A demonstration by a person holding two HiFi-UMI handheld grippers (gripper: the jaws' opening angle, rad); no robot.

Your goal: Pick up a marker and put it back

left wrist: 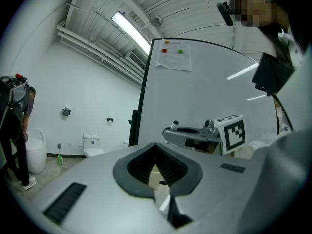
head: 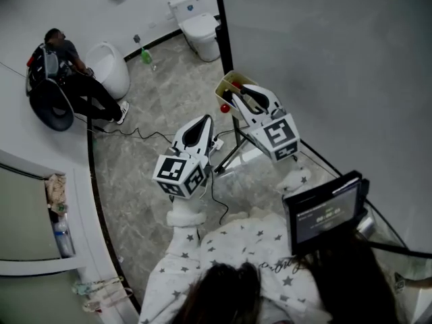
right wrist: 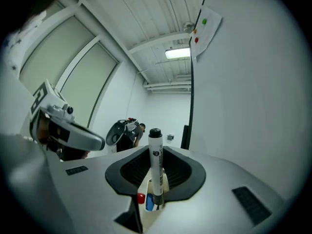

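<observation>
In the right gripper view a white marker [right wrist: 155,165] with a black cap stands upright between the jaws of my right gripper [right wrist: 153,204], which is shut on its lower end. Right under it is the pale marker holder [right wrist: 145,190], with a red cap [right wrist: 141,198] and a blue cap [right wrist: 149,204] in it. In the head view the right gripper [head: 234,94] reaches into that holder [head: 226,82] at the whiteboard's [head: 324,59] edge, a red cap [head: 225,108] beside it. My left gripper [head: 202,121] hovers lower left, jaws together and empty [left wrist: 165,204].
The whiteboard's stand legs [head: 233,155] and a cable [head: 217,201] cross the floor below the grippers. A person [head: 67,63] crouches by a white fixture [head: 111,66] far left. A toilet [head: 199,25] and a green bottle [head: 146,56] stand by the back wall. A dark screen [head: 325,211] is at lower right.
</observation>
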